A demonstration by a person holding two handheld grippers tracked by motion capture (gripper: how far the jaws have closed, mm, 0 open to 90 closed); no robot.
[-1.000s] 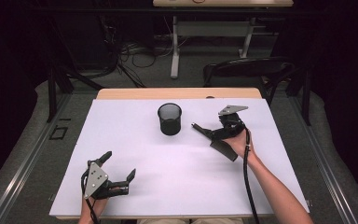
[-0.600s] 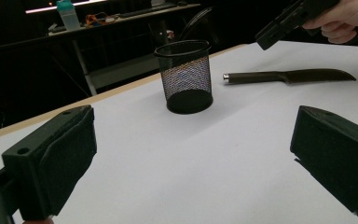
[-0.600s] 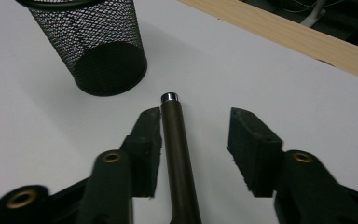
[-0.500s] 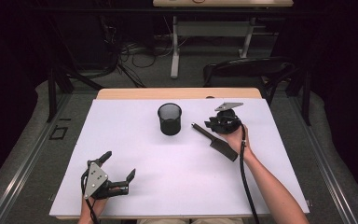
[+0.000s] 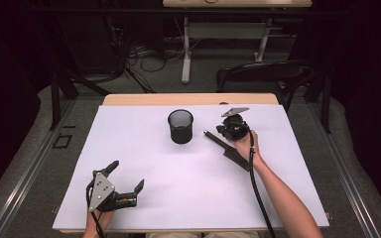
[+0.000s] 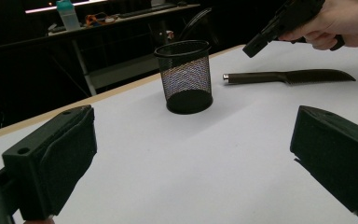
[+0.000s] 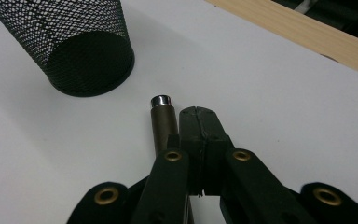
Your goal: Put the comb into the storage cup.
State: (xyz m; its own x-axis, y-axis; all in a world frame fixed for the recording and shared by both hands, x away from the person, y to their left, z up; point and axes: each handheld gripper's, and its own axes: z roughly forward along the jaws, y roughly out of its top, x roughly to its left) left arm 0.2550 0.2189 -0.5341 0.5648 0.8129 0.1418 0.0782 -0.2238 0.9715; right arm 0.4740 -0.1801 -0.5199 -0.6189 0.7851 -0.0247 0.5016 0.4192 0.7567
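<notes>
My right gripper (image 7: 200, 122) hovers over the knife (image 5: 226, 147), jaws pressed together and holding nothing. The knife lies flat on the table (image 5: 297, 198), its handle end just left of my jaw tips, pointing toward the mesh cup (image 5: 180, 126). My left gripper (image 5: 127, 188) rests near the front edge, wide open, empty.
</notes>
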